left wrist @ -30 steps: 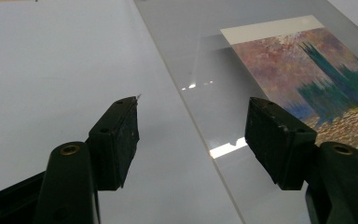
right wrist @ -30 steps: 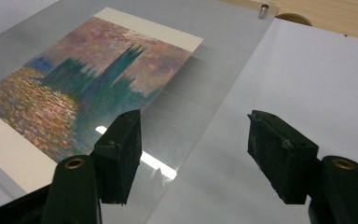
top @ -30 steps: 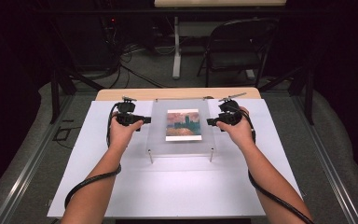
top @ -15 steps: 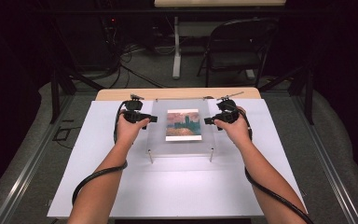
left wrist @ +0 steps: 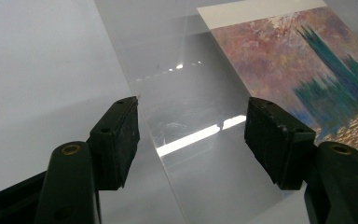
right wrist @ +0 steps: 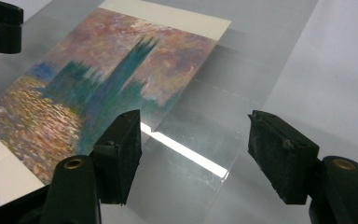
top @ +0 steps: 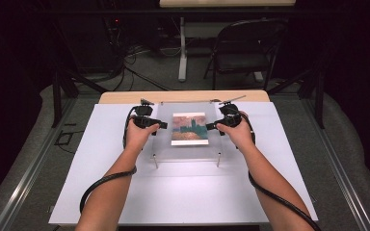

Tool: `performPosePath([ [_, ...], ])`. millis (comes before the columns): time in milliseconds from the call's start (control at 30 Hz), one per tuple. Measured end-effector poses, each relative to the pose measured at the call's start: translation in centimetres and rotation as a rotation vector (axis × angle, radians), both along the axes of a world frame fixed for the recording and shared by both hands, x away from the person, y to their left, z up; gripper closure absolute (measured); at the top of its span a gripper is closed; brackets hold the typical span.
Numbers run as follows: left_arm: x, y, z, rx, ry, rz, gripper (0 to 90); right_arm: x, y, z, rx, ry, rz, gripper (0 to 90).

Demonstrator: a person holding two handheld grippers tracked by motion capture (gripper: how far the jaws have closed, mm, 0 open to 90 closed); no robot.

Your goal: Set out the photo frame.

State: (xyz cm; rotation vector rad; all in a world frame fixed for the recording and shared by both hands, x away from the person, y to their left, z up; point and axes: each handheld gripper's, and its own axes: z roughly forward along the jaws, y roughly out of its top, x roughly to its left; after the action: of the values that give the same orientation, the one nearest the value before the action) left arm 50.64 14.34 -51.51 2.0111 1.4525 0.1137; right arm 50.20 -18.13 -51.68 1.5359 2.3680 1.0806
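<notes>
Presently we are holding both grippers, left gripper [top: 162, 125] and right gripper [top: 209, 127], jaws open, over the clear panel's [top: 185, 153] left and right edges, flanking the painting print [top: 189, 128].

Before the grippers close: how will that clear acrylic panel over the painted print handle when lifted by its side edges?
The clear acrylic panel is probably stiff: it sits flat on thin metal standoffs. Likely slippery, since its surface is glossy with glare. The painted print may slide if tilted; I can't tell whether it's fixed.

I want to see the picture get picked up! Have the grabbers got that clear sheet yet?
Not yet. Done: the picture lies in the clear sheet on the table. In hand: the left gripper and right gripper sit at opposite sides of the sheet, jaws open, gripping nothing. Left: probably closing on its edges and lifting.
</notes>
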Motion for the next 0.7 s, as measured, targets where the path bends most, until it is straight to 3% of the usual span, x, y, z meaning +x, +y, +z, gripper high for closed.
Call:
performPosePath([
  [433, 0.11, 0.21, -0.55, -0.033, 0.012, 0.010, 31.6, 0.23, -0.40, -0.55, 0.048, 0.040, -0.026, 32.4],
  [533, 0.24, 0.33, -0.69, -0.046, 0.029, 0.006, 29.6, 0.38, -0.57, -0.72, 0.073, 0.069, -0.030, 30.7],
  [700, 0.49, 0.14, -0.97, -0.074, 0.060, 0.008, 24.6, 0.53, -0.51, -0.93, 0.081, 0.069, -0.034, 28.6],
])
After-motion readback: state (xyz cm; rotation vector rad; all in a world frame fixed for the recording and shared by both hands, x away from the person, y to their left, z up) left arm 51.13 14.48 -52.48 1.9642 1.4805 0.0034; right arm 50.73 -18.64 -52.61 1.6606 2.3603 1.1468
